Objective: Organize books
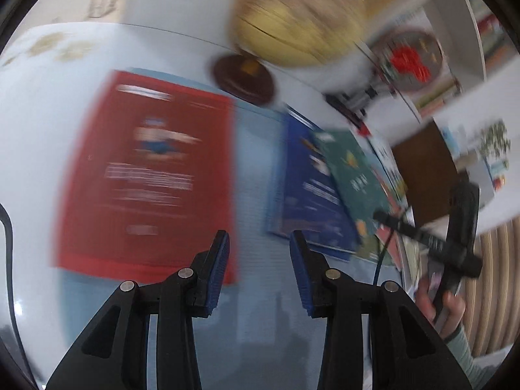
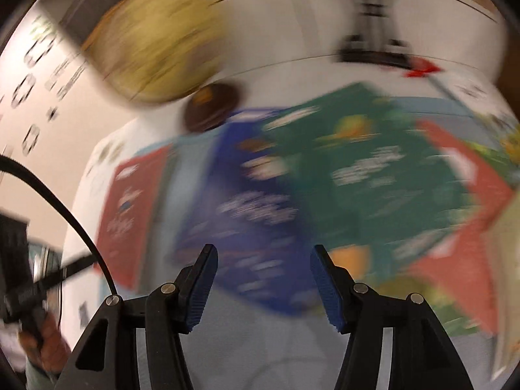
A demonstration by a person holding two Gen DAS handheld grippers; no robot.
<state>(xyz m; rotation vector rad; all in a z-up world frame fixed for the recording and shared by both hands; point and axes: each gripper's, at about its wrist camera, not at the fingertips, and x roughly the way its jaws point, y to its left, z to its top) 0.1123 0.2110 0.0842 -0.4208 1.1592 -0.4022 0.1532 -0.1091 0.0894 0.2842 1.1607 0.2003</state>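
A red book (image 1: 146, 175) lies flat on a pale blue mat (image 1: 256, 195) on the white table, left of centre in the left wrist view. To its right a blue book (image 1: 308, 188) lies partly under a green book (image 1: 354, 175). My left gripper (image 1: 260, 243) hovers over the mat between the red and blue books, open with nothing between its fingers. In the blurred right wrist view my right gripper (image 2: 264, 253) hangs open and empty above the blue book (image 2: 247, 211). The green book (image 2: 373, 175) and a red book (image 2: 461, 227) lie to its right, another red book (image 2: 130, 208) to its left.
A tan globe (image 1: 299, 16) on a dark round base (image 1: 243, 81) stands behind the books. A second small globe on a stand (image 1: 406, 61) is further right. A hand with the other gripper's handle (image 1: 455, 247) shows at the right edge. Shelves with books (image 1: 490, 39) stand beyond.
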